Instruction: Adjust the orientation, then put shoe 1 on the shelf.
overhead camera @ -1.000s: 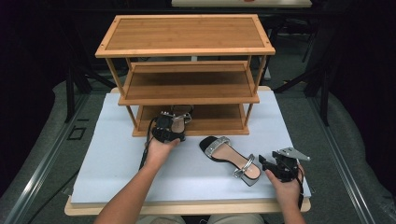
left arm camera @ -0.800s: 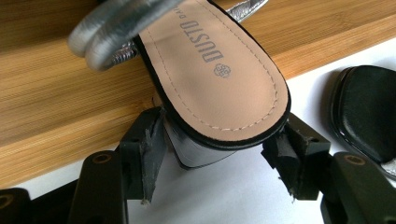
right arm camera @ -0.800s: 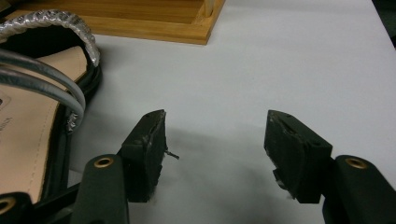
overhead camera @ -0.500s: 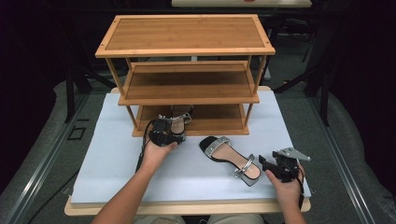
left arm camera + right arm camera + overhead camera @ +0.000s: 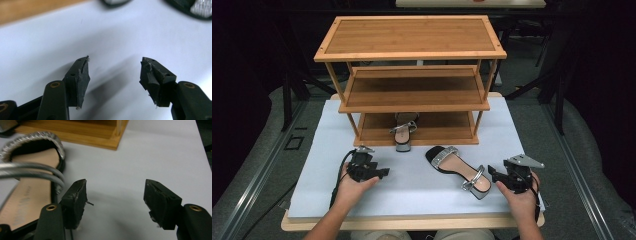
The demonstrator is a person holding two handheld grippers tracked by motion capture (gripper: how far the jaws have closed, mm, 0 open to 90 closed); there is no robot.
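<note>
The left claw (image 5: 384,173) rests low over the white desk (image 5: 412,185) surface, jaws spread apart and empty. The right claw (image 5: 490,174) is likewise open and empty, positioned just beside the heel end of the loose sandal (image 5: 459,171), which lies flat on the desk in front of the wooden shoe rack (image 5: 412,55). The second sandal (image 5: 403,131) sits on the bottom shelf of the rack, its heel overhanging the front edge. Nothing lies between the right claw and the loose sandal.
</note>
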